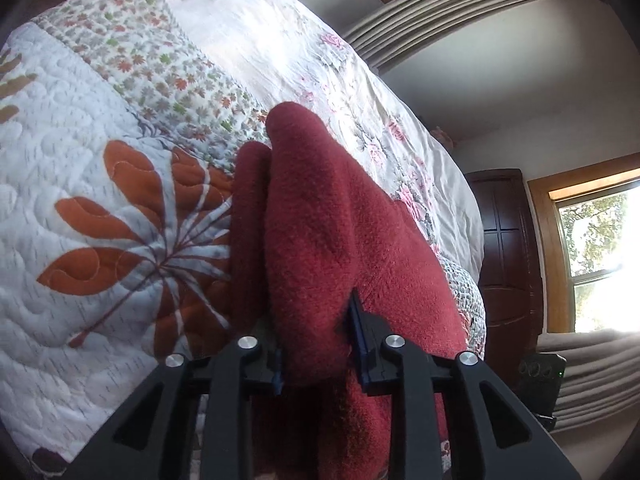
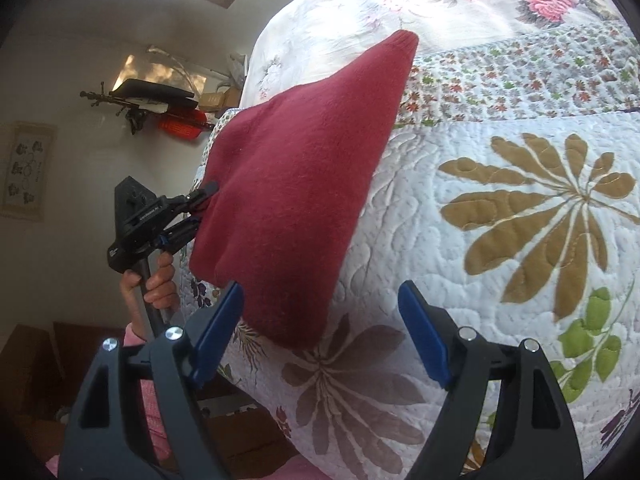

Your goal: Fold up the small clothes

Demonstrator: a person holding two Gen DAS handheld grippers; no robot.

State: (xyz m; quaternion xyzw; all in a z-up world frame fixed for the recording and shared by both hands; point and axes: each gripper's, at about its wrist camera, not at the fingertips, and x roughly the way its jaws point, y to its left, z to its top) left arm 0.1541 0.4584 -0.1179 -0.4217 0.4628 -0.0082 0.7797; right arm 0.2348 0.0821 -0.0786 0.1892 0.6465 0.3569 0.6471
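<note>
A dark red fleece garment [image 1: 316, 220] lies folded on the quilted bed, bunched into thick rolls. My left gripper [image 1: 318, 344] is shut on its near edge, blue pads pressed into the fabric. The right wrist view shows the same red garment [image 2: 296, 176] as a tapered flat shape on the quilt, with the left gripper [image 2: 202, 208] clamped on its left edge and a hand [image 2: 154, 280] holding its handle. My right gripper [image 2: 320, 320] stands open just short of the garment's lower corner, with nothing between its blue pads [image 2: 218, 332].
The bed carries a white quilt [image 2: 500, 248] with large leaf prints and a floral sheet [image 1: 280, 36] beyond. A dark wooden cabinet [image 1: 504, 248] and a window [image 1: 600, 256] stand past the bed's edge. Against the wall lie a black case and an orange object [image 2: 180, 126].
</note>
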